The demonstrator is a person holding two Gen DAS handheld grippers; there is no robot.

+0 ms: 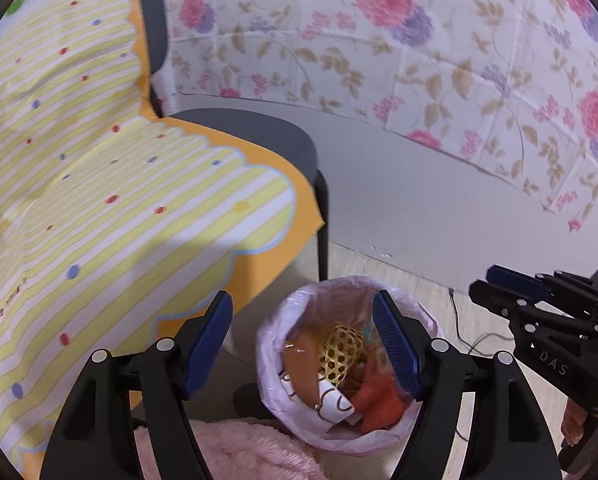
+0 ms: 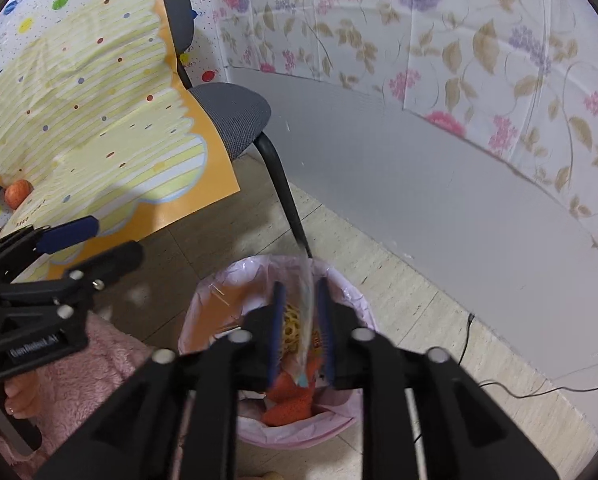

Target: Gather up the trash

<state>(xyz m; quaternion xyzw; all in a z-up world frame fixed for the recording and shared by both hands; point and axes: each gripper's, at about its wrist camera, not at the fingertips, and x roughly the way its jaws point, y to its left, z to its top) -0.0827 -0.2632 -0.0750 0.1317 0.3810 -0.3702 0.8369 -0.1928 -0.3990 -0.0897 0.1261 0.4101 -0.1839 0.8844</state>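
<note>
A small bin with a pink liner (image 1: 269, 344) (image 2: 215, 284) stands on the floor by a chair leg. It holds a gold woven ball (image 1: 341, 350), orange pieces (image 1: 379, 400) and white paper. My left gripper (image 1: 303, 342) hangs open and wide above the bin's rim, with nothing between its pads. My right gripper (image 2: 302, 328) is over the bin mouth with its jaws a narrow gap apart. A thin clear plastic wrapper (image 2: 306, 312) stands upright in that gap, and the pads do not press on it. Each gripper shows in the other's view: the right (image 1: 485, 280), the left (image 2: 111, 240).
A grey chair (image 1: 259, 132) draped with a yellow striped cloth (image 1: 119, 184) stands left of the bin, with an orange ball (image 2: 19, 193) on it. Pink fluffy fabric (image 1: 251, 452) lies near the bin. A floral sheet covers the grey wall. A black cable (image 2: 511, 388) runs along the floor at right.
</note>
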